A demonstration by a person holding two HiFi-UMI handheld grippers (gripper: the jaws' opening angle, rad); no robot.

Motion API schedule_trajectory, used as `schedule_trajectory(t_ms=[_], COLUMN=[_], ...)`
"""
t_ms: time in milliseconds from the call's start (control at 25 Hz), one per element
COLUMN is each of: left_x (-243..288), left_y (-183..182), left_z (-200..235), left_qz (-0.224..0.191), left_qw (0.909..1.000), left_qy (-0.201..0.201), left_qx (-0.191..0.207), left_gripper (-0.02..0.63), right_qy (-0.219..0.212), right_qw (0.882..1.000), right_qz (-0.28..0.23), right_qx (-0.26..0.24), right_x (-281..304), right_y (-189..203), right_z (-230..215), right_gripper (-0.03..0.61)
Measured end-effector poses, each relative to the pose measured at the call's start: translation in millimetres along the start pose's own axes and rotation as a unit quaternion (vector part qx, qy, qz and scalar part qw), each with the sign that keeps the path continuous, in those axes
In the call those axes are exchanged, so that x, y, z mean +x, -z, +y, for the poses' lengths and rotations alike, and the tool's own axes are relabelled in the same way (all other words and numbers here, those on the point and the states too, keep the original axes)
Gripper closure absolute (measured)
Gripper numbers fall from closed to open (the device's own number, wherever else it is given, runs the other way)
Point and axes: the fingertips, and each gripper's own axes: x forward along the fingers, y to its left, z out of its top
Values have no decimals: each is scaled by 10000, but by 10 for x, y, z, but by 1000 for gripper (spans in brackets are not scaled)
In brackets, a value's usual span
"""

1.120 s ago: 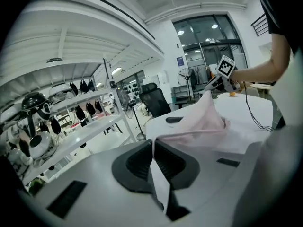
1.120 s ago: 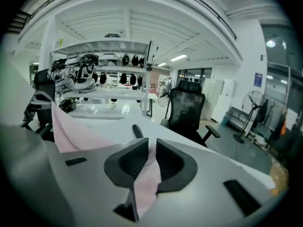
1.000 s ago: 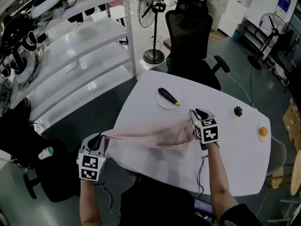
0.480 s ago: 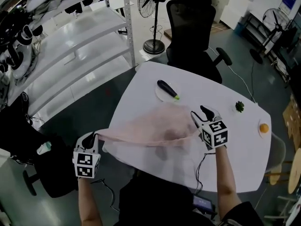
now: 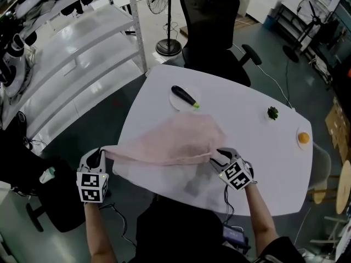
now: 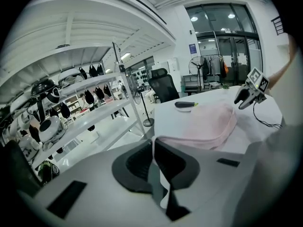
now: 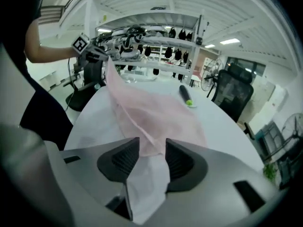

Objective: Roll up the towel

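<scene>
A white table [image 5: 263,147] carries most of a pale pink towel [image 5: 175,141], which lies over its near left part, just short of a plate [image 5: 174,103] with a dark, green-tipped tool [image 5: 184,96] on it.

The left gripper [image 5: 99,153] hangs off the table's near left corner, its fingers clamped together on one corner of the cloth. That grip likely serves to keep the near hem taut and lifted, so the sheet can be laid flat before any rolling starts.

The right gripper [image 5: 218,154] sits low over the table at the hem's other end. Its fingers stand partly apart and have just been closing a little. The opposite corner lies in the gap between them, but the pads do not appear to press on it.

The towel itself is thin and limp. Its near edge runs as a drawn line between the two grippers, and the rest billows back onto the table in a loose, rounded mound with soft creases. No roll has been started; by the look of it, spreading comes first.
</scene>
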Motion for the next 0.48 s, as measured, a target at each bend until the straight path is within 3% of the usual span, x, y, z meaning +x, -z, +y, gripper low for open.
schedule_trajectory(t_ms=[120, 480], left_x=[-27, -84], left_y=[39, 118], left_z=[-18, -33], left_qz=[27, 99], left_qw=[10000, 9999], left_qy=[-16, -51], left_qx=[-28, 52], left_gripper=[588, 588], right_qy=[206, 615], right_qw=[9982, 9897], right_qz=[296, 676], right_qx=[-469, -1101], right_x=[111, 260], right_y=[92, 144], right_z=[37, -80], right_gripper=[411, 514])
